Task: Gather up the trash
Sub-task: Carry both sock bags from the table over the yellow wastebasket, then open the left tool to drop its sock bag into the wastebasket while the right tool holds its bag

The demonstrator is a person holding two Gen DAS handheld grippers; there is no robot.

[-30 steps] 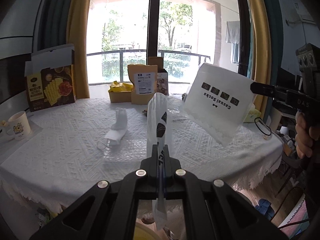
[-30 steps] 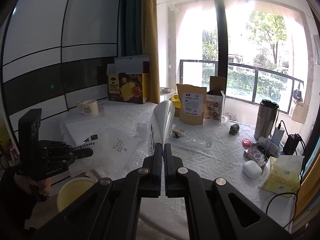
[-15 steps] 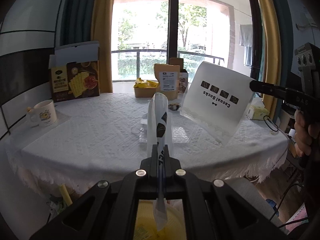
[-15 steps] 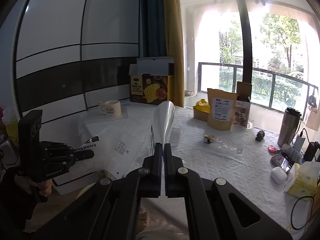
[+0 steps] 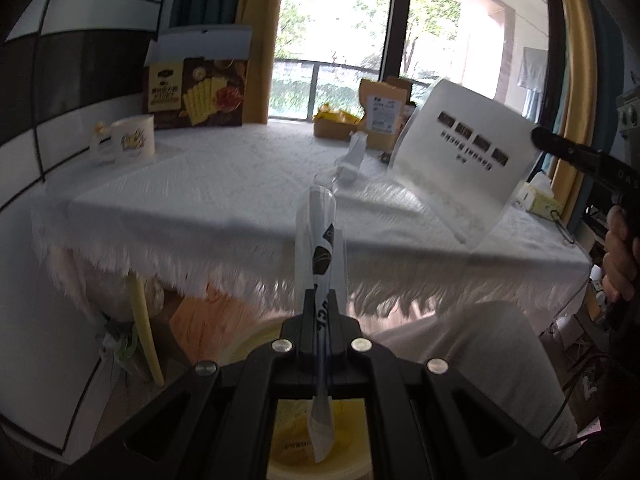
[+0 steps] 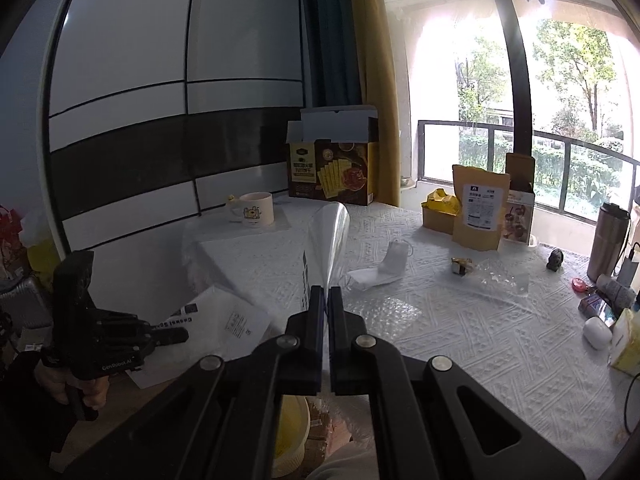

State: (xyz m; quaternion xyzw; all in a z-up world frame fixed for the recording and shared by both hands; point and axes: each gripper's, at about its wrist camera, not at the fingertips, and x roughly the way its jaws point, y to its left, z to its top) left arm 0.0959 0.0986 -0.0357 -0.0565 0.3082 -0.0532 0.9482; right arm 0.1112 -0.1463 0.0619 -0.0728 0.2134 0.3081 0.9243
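Observation:
My left gripper (image 5: 322, 296) is shut on a clear-and-white plastic bag (image 5: 320, 240), seen edge-on, whose lower end hangs over a yellow bin (image 5: 352, 460) on the floor. In the right wrist view this left gripper (image 6: 180, 336) holds its bag (image 6: 224, 316) off the table's near-left corner. My right gripper (image 6: 325, 292) is shut on a second plastic bag (image 6: 328, 240). In the left wrist view that white bag (image 5: 460, 160), printed "Casual Socks", hangs over the table edge from the right gripper (image 5: 540, 136). The yellow bin (image 6: 294, 436) shows below.
On the white-clothed table (image 5: 224, 184) lie a face mask (image 6: 384, 268), a small wrapper (image 6: 462, 266) and clear plastic film (image 6: 500, 280). A mug (image 6: 252, 210), a cracker box (image 6: 332, 176), a kraft pouch (image 6: 478, 212) and a steel tumbler (image 6: 608, 240) stand there. A grey-clad leg (image 5: 480, 360) is beside the bin.
Both grippers have pulled back from over the table to its near edge and sunk lower, each still holding its bag. The yellow bin has come into view beneath them.

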